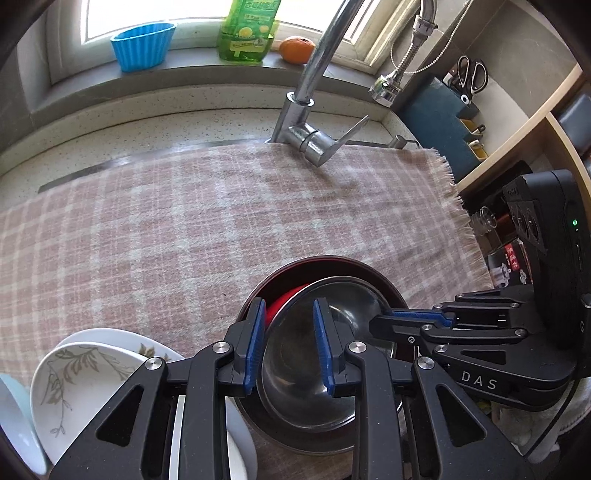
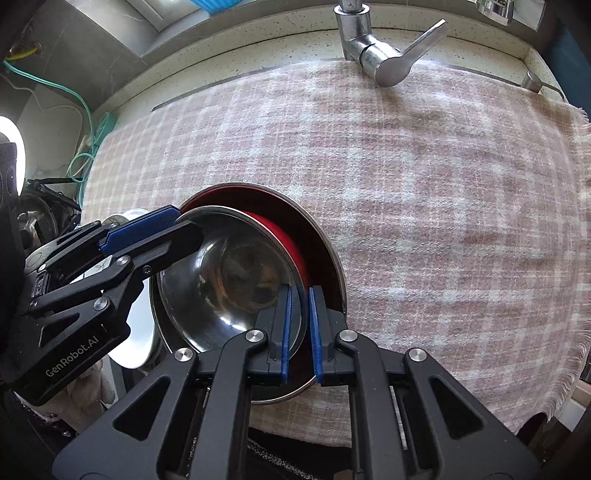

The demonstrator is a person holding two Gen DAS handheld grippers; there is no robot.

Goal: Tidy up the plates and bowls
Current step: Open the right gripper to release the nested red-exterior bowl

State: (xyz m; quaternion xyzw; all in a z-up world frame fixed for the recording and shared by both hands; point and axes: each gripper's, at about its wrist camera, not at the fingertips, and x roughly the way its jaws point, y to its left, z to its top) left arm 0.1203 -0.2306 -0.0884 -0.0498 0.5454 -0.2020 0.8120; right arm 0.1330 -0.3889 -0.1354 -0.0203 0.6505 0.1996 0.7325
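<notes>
A speckled stone desk (image 1: 155, 110) runs under a window, and a pink checked cloth (image 1: 184, 221) covers most of it, its fringed edge at 3 o'clock. A chrome tap (image 1: 314, 92) stands at 12 o'clock. On the sill behind sit a blue ribbed cup (image 1: 142, 46), a green bottle (image 1: 247, 29) cut off at the top, and an orange fruit (image 1: 296, 49).

At 6 o'clock on the cloth I see a steel bowl (image 1: 306, 369) tilted inside a larger dark bowl (image 1: 332, 267), with something red (image 1: 282, 301) wedged between them; I cannot tell what it is.

My left hand-held gripper (image 1: 289, 347) is spread open, straddling the steel bowl's left rim, one finger outside and one inside. I cannot tell if either pad touches it.

My right hand-held gripper (image 2: 300, 328) has its fingers drawn close together around the steel bowl's (image 2: 229, 280) right rim. A thin gap shows beside the outer pad, so I cannot tell whether it is truly clamped.

At 8 o'clock in the left view, white plates with a leaf pattern (image 1: 74, 384) overlap, partly hidden behind my gripper and cut off by the frame. A pale blue dish (image 1: 11, 413) is barely visible at the edge.
</notes>
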